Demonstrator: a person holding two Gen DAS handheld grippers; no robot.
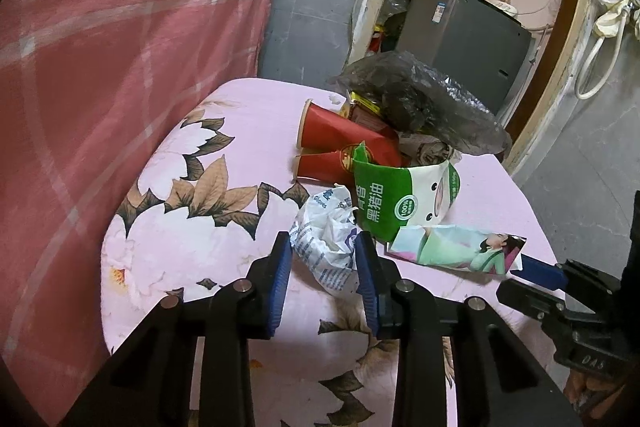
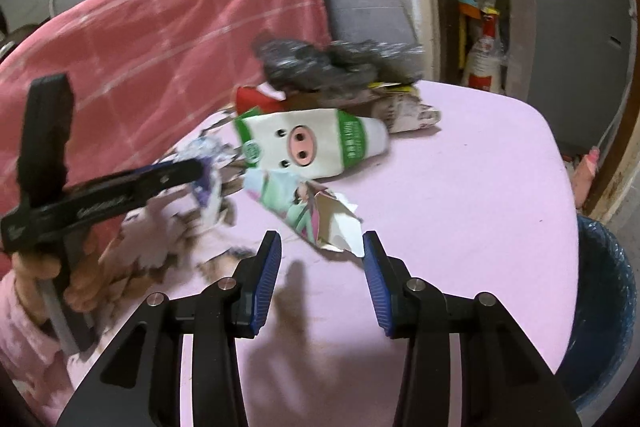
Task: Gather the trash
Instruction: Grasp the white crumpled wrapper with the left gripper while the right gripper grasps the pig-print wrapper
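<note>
Two grippers work over a pink flowered table strewn with trash, with a red checked cloth hanging at its left and a grey fridge beyond the far edge. At the table's near right stands a blue bin. Farthest on the table lies a dark plastic bag, with two red cups on their sides just left of it. Nearer is a green-and-white pig pouch, touching a torn picture wrapper. The left gripper pinches a crumpled white wrapper between its blue pads. The right gripper has its jaws spread around the picture wrapper's near end, not pressing it.
</note>
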